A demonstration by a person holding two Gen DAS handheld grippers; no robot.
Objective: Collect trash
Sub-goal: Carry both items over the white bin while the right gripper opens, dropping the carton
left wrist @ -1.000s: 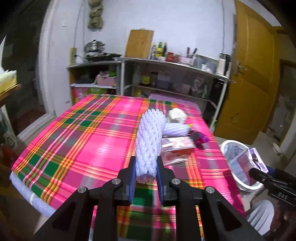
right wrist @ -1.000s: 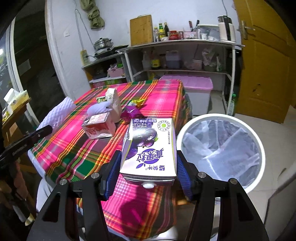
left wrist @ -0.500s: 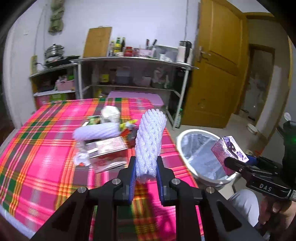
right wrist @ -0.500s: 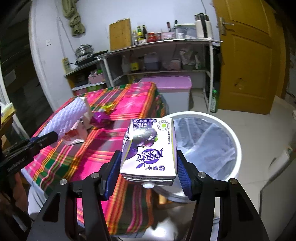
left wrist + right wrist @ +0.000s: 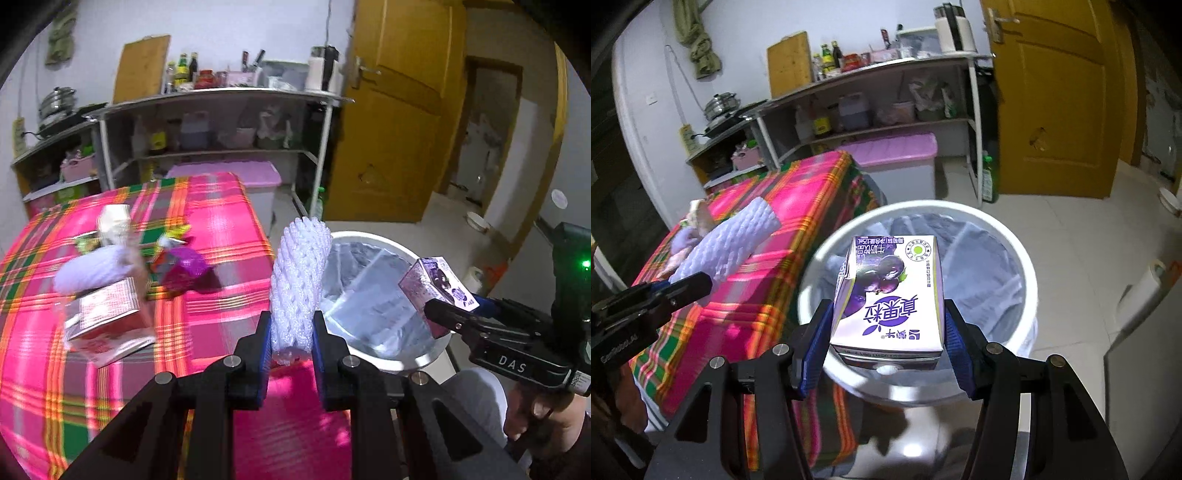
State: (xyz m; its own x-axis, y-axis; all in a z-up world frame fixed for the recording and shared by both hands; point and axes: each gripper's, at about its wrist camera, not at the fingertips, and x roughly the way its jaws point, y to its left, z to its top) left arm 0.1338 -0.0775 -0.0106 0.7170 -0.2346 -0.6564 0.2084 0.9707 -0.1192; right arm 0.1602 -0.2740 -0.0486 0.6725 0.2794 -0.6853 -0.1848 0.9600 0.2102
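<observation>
My left gripper (image 5: 291, 336) is shut on a white foam net sleeve (image 5: 299, 284), held over the table's right edge beside the bin; the sleeve also shows in the right wrist view (image 5: 727, 243). My right gripper (image 5: 886, 332) is shut on a purple milk carton (image 5: 890, 295), held above the near rim of the white lined trash bin (image 5: 1015, 251). The carton (image 5: 432, 288) and bin (image 5: 369, 280) also show in the left wrist view.
On the pink plaid tablecloth (image 5: 221, 229) lie a red-and-white box (image 5: 107, 321), a purple wrapper (image 5: 184, 266), a lilac foam sleeve (image 5: 92, 273) and a small carton (image 5: 114, 221). Metal shelves (image 5: 221, 125), a pink-lidded bin (image 5: 897, 147) and a yellow door (image 5: 1052, 96) stand behind.
Both grippers have swung right toward the bin. The carton now hangs over the bin's near rim, and the foam sleeve has come to the table edge beside the bin.
</observation>
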